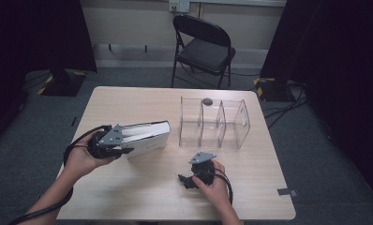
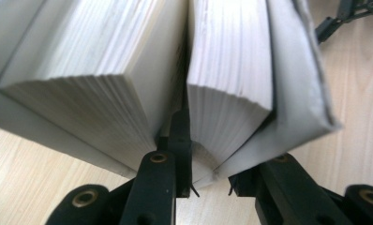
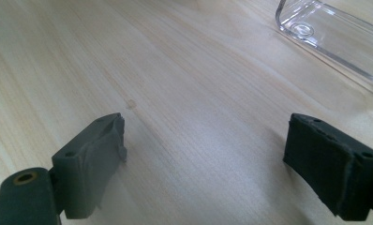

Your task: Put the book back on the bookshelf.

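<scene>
Fingers [image 2: 182,136] of your left gripper [image 1: 110,140] are clamped on a section of pages in the white book [image 1: 145,136], one finger pushed in between the pages. That book lies near the desk's [image 1: 142,187] left edge, beside the clear divided organizer [image 1: 214,123]. Your right gripper [image 1: 196,176] rests near the front edge, jaws spread wide and holding nothing.

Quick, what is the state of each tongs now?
Left tongs: closed on part of the book.
Right tongs: open, holding nothing.
</scene>
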Demonstrator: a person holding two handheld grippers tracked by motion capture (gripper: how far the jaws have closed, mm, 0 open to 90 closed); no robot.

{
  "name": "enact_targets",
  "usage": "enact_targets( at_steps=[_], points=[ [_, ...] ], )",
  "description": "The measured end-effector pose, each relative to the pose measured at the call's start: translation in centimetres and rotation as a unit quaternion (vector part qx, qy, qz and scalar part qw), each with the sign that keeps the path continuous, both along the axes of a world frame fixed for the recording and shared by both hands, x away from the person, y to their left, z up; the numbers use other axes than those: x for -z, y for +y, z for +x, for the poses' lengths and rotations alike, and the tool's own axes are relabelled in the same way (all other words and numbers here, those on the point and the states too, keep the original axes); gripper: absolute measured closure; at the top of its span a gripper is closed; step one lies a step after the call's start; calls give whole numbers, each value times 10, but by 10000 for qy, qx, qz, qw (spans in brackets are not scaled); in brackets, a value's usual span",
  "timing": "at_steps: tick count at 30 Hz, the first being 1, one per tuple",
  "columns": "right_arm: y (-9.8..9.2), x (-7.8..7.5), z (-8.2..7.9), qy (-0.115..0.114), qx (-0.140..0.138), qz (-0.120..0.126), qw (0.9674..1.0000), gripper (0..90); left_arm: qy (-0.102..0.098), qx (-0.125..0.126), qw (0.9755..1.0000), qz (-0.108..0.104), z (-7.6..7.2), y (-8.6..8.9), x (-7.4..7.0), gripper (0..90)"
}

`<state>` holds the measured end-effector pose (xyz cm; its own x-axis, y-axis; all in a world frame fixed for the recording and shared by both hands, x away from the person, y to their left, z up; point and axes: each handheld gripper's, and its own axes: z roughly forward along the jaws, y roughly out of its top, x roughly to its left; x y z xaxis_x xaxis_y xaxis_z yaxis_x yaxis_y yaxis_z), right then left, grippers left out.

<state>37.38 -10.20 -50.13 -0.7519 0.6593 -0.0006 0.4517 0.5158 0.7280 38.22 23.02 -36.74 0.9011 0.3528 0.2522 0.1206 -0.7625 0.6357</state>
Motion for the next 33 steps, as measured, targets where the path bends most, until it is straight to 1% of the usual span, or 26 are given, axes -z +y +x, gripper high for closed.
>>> enact_targets(
  at_steps=[1, 2, 3, 4, 7, 8, 11, 12, 13, 14, 17, 20, 23, 24, 25, 26, 27, 28, 29, 32, 33],
  points=[
    [0, 0, 0, 0, 0, 0, 10000, 111, 0, 0, 10000, 0, 0, 0, 0, 746],
    [0, 0, 0, 1, -1, 1, 10000, 111, 35, 76, 10000, -26, -1, -1, -1, 747],
    [0, 0, 0, 1, -1, 1, 10000, 111, 35, 76, 10000, -26, -1, -1, -1, 747],
    [0, 0, 0, 2, -3, 1, 10000, 111, 78, 146, 9999, -17, -3, -1, -2, 748],
    [0, 0, 0, 0, -3, 0, 10000, 111, 108, 167, 9998, -56, -4, -1, -2, 748],
    [0, 0, 0, 0, -2, 0, 10000, 111, 153, 204, 9997, -64, -5, -2, -2, 748],
    [0, 0, 0, 1, -4, 1, 10000, 111, 156, 195, 9997, -45, -6, -3, -3, 748],
    [0, 0, 0, 0, -4, 1, 10000, 111, 217, 202, 9996, -22, -7, -3, -4, 748],
    [0, 0, 0, 0, -4, 1, 10000, 111, 217, 202, 9996, -22, -7, -3, -4, 748],
    [0, 0, 0, 16, 9, -1, 10000, 111, 237, 201, 9995, -64, -6, -3, -4, 748],
    [0, 0, 0, -1, -12, 2, 10000, 111, 276, 187, 9994, -40, -5, -4, -6, 748],
    [0, 0, 0, 0, -11, 2, 10000, 112, 347, 228, 9991, -44, -3, -3, -7, 748],
    [0, 0, 0, 0, -11, 2, 10000, 112, 351, 233, 9991, -62, -3, -3, -7, 748],
    [0, 0, 0, -3, -8, 1, 10000, 111, 377, 247, 9990, 11, -4, -2, -8, 748],
    [0, 0, 0, -3, -8, 1, 10000, 111, 377, 247, 9990, 11, -4, -2, -8, 748],
    [0, 0, 0, -5, -9, -1, 10000, 111, 378, 298, 9988, -98, -4, -3, -7, 748],
    [0, 0, 0, -8, -12, -3, 10000, 111, 404, 310, 9986, -121, -4, -3, -7, 748],
    [0, 0, 0, -8, -12, -3, 10000, 111, 404, 310, 9986, -121, -4, -3, -7, 749],
    [0, 0, 0, -6, -9, -1, 10000, 111, 431, 329, 9985, -65, -5, -2, -7, 749],
    [0, 0, 0, -5, -9, -2, 10000, 111, 487, 433, 9978, -85, -5, -3, -8, 749],
    [0, 0, 0, -5, -9, -2, 10000, 111, 487, 433, 9978, -85, -5, -3, -8, 748]
  ],
)
